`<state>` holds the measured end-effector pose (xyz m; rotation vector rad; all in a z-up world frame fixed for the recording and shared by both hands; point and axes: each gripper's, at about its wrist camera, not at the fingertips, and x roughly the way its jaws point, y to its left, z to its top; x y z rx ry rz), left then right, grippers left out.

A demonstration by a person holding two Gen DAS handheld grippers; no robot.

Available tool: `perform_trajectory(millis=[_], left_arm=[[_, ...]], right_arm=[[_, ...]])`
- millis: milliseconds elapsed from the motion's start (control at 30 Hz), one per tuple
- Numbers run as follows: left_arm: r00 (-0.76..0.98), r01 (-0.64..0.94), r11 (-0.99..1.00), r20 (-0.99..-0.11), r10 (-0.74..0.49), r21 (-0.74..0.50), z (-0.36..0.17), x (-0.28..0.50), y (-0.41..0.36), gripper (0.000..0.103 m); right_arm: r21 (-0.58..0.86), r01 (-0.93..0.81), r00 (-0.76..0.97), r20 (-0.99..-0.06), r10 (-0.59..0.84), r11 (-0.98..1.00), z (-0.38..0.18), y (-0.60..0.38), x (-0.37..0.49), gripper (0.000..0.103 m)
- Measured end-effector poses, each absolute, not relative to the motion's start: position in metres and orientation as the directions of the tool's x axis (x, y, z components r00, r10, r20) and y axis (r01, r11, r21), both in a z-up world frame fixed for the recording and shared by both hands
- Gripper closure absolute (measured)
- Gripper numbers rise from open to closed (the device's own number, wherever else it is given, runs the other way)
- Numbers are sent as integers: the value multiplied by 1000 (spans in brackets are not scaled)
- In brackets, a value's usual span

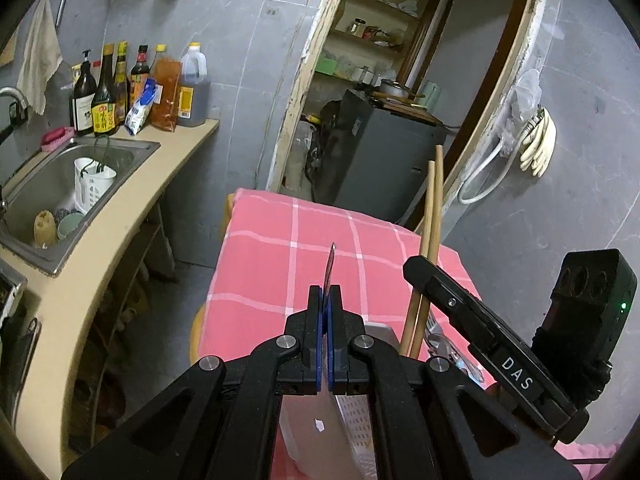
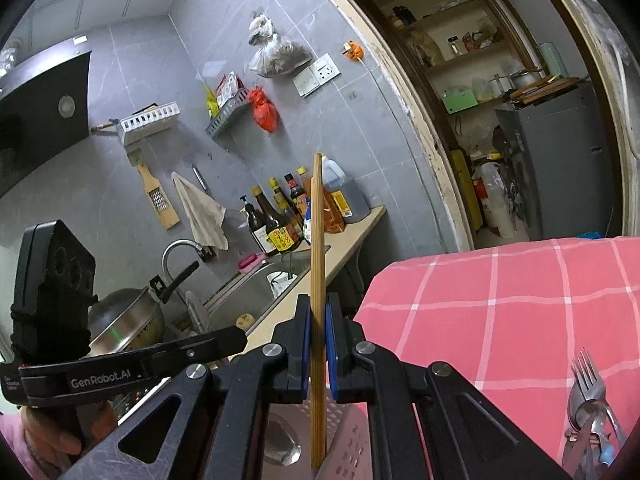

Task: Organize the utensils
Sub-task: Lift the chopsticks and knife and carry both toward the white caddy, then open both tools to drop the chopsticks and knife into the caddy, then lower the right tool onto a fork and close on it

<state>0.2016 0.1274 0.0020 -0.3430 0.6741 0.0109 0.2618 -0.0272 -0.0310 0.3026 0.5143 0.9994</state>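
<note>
A: What was the left gripper point(image 1: 327, 300) doing?

B: It was clenched on a knife point(image 1: 329, 268). The thin blade stuck out past the fingertips, edge-on, tip pointing up and away over the pink checked worktop point(image 1: 280, 240). Its long axis ran in line with the fingers. Below the gripper sat a white perforated basket point(image 1: 356, 432).

A: And the right gripper point(image 2: 318, 320)?

B: It was clamped on wooden chopsticks point(image 2: 317, 280). They stood almost upright, long axis vertical, top ends high, lower ends reaching into the basket point(image 2: 352, 440), where a spoon point(image 2: 284, 448) lay.

A: Which step was this?

B: Apparently loading the basket, both utensils poised over it. Next would likely call for lowering each until it rests inside, then releasing. A fork point(image 2: 586, 376) waited at far right.
</note>
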Motion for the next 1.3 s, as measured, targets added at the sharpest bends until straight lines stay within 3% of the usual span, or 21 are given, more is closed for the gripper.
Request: perform_trajectory(millis=[333,433,500,667,733,800,933,1000,1033,1300], left_arm=[[784,-94,931,-603,-150,-354,3,196,131,97],[796,-88,925,-585,-157,-369,4,191,131,84],[805,-94,924,-575,-149,-371,7,189,132,71],[822,-94,919,-550,-146,-383,19,185,131,70],[834,-96,918,-534,-137,-386,25,183,129,63],[855,-99,920,-506,-116,-379,32,179,125,50],[882,-95,925,-462,-93,-367,43,173,108,48],[891,-100,930,-447,-74,-353,49,172,96,34],[901,-95,932,-429,-68,-349,52,170,88,33],[903,-10,952,-411,-123,-306,59,187,18,33]], right_arm=[[445,-736,414,-301,859,510,-28,-30,258,93],[441,-739,410,-307,859,510,-25,-33,257,92],[435,-741,413,-305,858,511,-20,-38,256,85],[446,-733,433,-276,858,513,-4,-51,257,69],[445,-731,445,-263,856,517,3,-58,256,61],[442,-720,475,-247,844,535,12,-68,255,43],[421,-686,551,-231,802,593,25,-98,251,26],[402,-660,596,-234,768,635,30,-120,251,8],[392,-648,614,-237,753,653,32,-130,250,2],[265,-561,692,-370,620,784,22,-204,263,0]])
